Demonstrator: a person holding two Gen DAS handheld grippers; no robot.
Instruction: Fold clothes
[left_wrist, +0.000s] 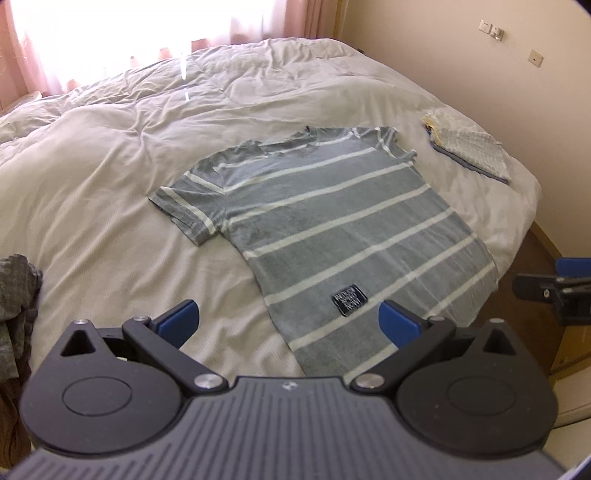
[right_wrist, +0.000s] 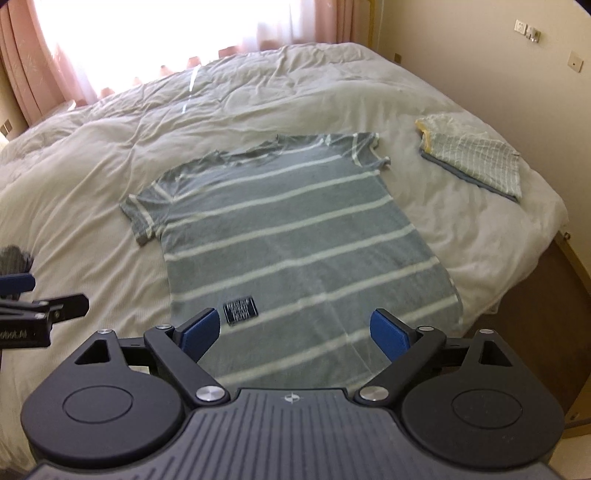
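Observation:
A grey T-shirt with white stripes (left_wrist: 332, 229) (right_wrist: 295, 236) lies spread flat on the white bed, collar toward the window, a dark patch (left_wrist: 349, 299) near its hem. My left gripper (left_wrist: 290, 325) hangs open above the shirt's near left hem corner, nothing between its blue pads. My right gripper (right_wrist: 295, 328) is open too, above the hem's middle, its jaws empty. Each gripper shows at the edge of the other's view: the right one (left_wrist: 554, 284), the left one (right_wrist: 33, 306).
A folded stack of light checked clothes (left_wrist: 469, 147) (right_wrist: 472, 162) sits at the bed's far right corner. A dark grey garment heap (left_wrist: 14, 295) lies at the left edge. The white duvet (left_wrist: 110, 166) stretches toward pink curtains. The bed's right edge drops to a wooden floor (right_wrist: 569, 295).

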